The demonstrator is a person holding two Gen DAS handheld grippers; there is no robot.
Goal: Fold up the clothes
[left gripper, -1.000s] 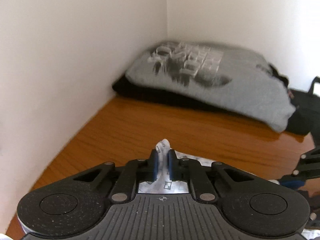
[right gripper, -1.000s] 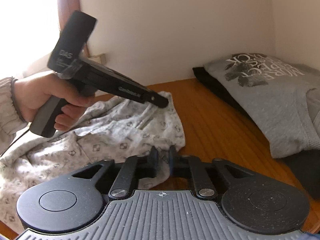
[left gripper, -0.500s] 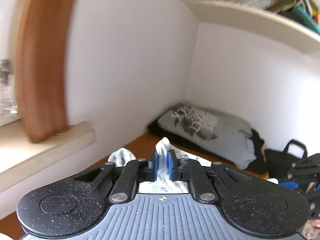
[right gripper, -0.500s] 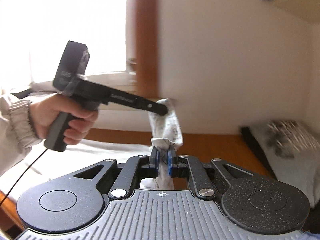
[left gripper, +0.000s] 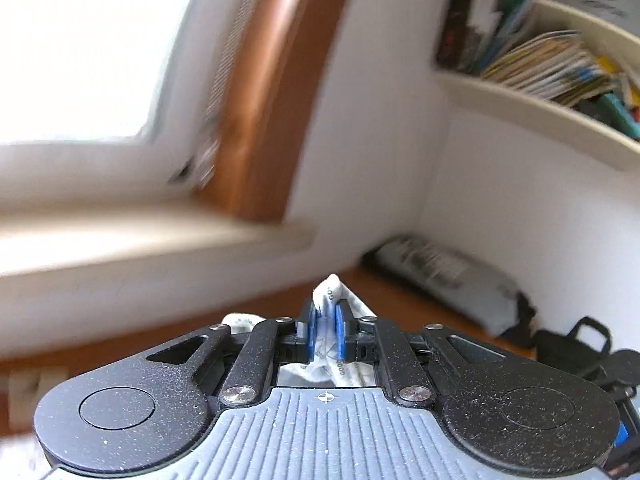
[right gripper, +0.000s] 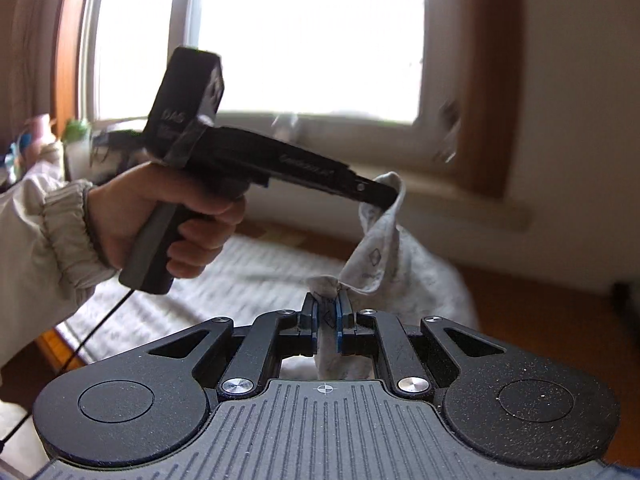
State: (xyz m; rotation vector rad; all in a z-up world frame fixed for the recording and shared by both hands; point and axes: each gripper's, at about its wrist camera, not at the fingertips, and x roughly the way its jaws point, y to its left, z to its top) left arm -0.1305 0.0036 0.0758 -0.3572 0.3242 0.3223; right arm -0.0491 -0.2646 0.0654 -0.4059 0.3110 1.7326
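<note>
Blue pads (left gripper: 310, 330) of the left gripper (left gripper: 325, 330) are closed on a bunched fold of the white patterned garment (left gripper: 329, 294), whose tip rises just above the fingertips. Seen from the right wrist, the same left gripper (right gripper: 384, 196) is held in a hand (right gripper: 160, 216) with a pale ribbed sleeve (right gripper: 44, 240), its tip clamped on an edge of the garment (right gripper: 380, 248). Right gripper (right gripper: 325, 326), lower and nearer, is likewise closed on a second bunch of that garment, cloth filling the space between its blue pads (right gripper: 344, 320). Between the two grip points the fabric hangs in a short taut band, lifted above the wooden table (right gripper: 540, 312); the remainder of the garment trails down behind and to the left, blurred, toward the table's left edge.

Toward the far right corner of the table (left gripper: 400, 292), against the white walls, lies a folded grey shirt (left gripper: 452, 280) with a dark print, resting on a black garment (left gripper: 524, 316); a black bag (left gripper: 580, 352) stands just beside it at the right edge. A window (right gripper: 304, 36) with a brown wooden frame (left gripper: 276, 92) and a pale sill (left gripper: 140, 248) sits behind the table's far edge. A shelf (left gripper: 532, 108) of books (left gripper: 552, 64) is mounted high on the right wall.
</note>
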